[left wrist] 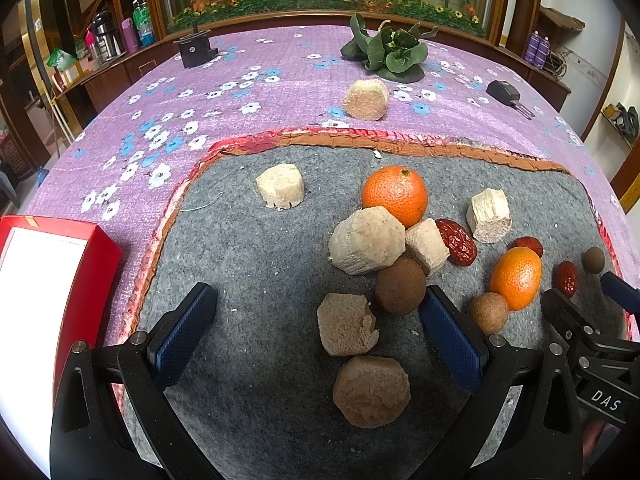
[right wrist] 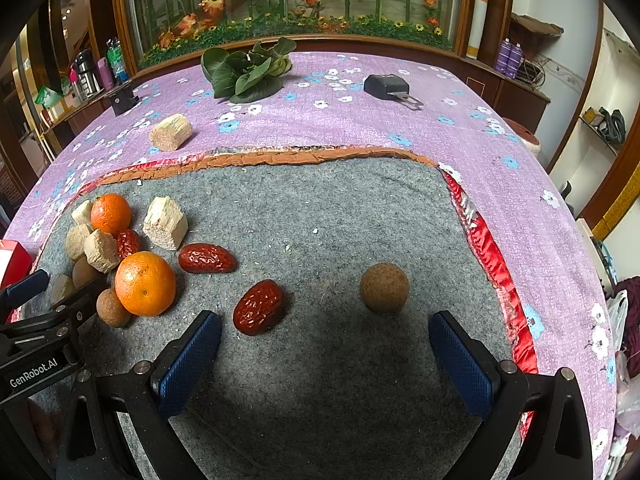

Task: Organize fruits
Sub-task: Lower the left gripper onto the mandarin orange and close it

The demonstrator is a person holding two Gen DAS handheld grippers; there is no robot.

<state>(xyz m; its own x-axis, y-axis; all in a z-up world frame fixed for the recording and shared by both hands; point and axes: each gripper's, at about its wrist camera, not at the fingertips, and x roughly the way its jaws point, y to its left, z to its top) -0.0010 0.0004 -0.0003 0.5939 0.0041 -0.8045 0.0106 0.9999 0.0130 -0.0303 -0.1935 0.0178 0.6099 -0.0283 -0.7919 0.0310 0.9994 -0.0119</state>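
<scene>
On the grey felt mat (left wrist: 260, 272) lie two oranges (left wrist: 395, 194) (left wrist: 516, 278), red dates (left wrist: 457, 242), brown longans (left wrist: 400, 286) and several pale sugarcane chunks (left wrist: 366, 246). My left gripper (left wrist: 318, 316) is open and empty, with a cane chunk (left wrist: 347, 324) between its fingers. My right gripper (right wrist: 325, 344) is open and empty above the mat, with a red date (right wrist: 259, 307) and a longan (right wrist: 384, 288) just ahead. In the right wrist view the fruit pile with an orange (right wrist: 145, 283) sits at left.
A red box (left wrist: 52, 300) stands left of the mat. One cane chunk (left wrist: 366, 99), leafy greens (left wrist: 390, 52) and two black devices (left wrist: 194, 48) (left wrist: 506, 94) lie on the purple flowered cloth (left wrist: 240, 80). Wooden cabinets border the far edge.
</scene>
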